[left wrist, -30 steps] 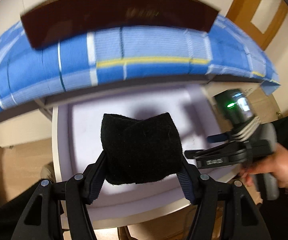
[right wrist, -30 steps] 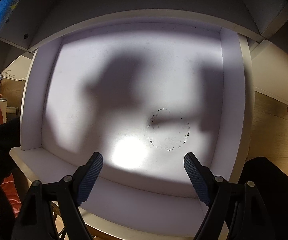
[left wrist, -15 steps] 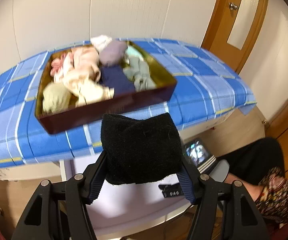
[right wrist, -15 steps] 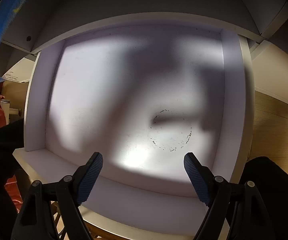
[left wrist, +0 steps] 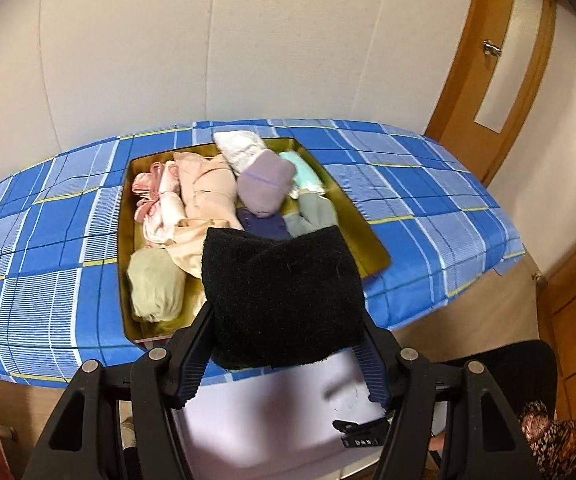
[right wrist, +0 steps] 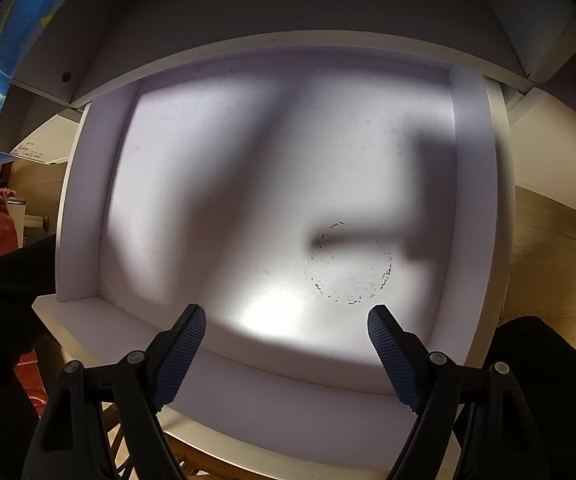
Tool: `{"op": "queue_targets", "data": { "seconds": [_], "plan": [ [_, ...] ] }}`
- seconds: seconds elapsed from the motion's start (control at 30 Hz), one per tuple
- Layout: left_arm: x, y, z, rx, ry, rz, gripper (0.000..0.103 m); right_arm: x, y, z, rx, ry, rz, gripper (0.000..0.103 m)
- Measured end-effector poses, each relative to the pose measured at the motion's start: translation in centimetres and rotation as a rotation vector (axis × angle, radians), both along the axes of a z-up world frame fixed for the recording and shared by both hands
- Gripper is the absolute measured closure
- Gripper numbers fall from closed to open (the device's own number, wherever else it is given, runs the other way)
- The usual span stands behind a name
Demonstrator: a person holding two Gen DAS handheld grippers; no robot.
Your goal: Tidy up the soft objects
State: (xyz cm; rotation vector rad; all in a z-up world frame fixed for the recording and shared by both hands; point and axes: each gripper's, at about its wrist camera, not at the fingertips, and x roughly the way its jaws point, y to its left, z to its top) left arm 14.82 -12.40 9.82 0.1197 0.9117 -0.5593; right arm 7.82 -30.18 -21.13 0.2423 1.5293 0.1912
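Left wrist view. Left gripper, lower centre of frame: both ribbed blue pads press the sides of a black fleecy folded cloth, which bulges up and fills the gap between them; the fingers stand partly apart, closed on the cloth. Behind it, mid-frame, a surface covered by a blue plaid cloth with white and yellow lines spans the picture from left to right. On that cover sits a shallow gold-lined tray with a dark outer wall, packed with rolled soft items: a pink-and-white patterned piece at its left, a peach garment beside it, a pale green roll at the near left corner, a white knit piece at the far edge, a lilac roll lying on top near centre, a mint piece to the right, a navy piece and a grey-green piece just above the black cloth. Upper right: a wooden door with a metal latch. Lower centre, under the gripper: part of a white drawer. Lower right: a patterned sleeve and the tip of the other gripper.

Right wrist view. Right gripper, bottom of frame: fingers spread wide, nothing between them. It shows what the other view mostly hides: the whole white drawer, walls on all sides, soft shadows crossing its floor, and a dotted ring-shaped scuff mark right of centre. The plaid cover appears only as a sliver at upper left; tray and black cloth are outside this view.
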Motion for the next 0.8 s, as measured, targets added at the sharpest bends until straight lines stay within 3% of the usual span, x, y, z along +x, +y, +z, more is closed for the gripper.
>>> {"op": "queue_targets", "data": {
  "seconds": [0.13,0.33,0.57,0.8],
  "plan": [
    [2.2,0.2,-1.2,0.037,0.031,0.033,0.038,0.0,0.0,0.1,0.006,0.000,0.003,0.019],
    [6.4,0.5,-3.9,0.067,0.156,0.085,0.038,0.0,0.0,0.3,0.016,-0.002,0.004,0.019],
    [8.5,0.3,-6.7,0.103,0.272,0.100,0.036,-0.1,0.2,0.8,0.036,-0.007,0.004,0.019],
    [6.6,0.7,-5.6,0.156,0.193,0.088,0.029,-0.4,0.0,1.9,0.076,-0.022,-0.011,0.019]
  ]
}}
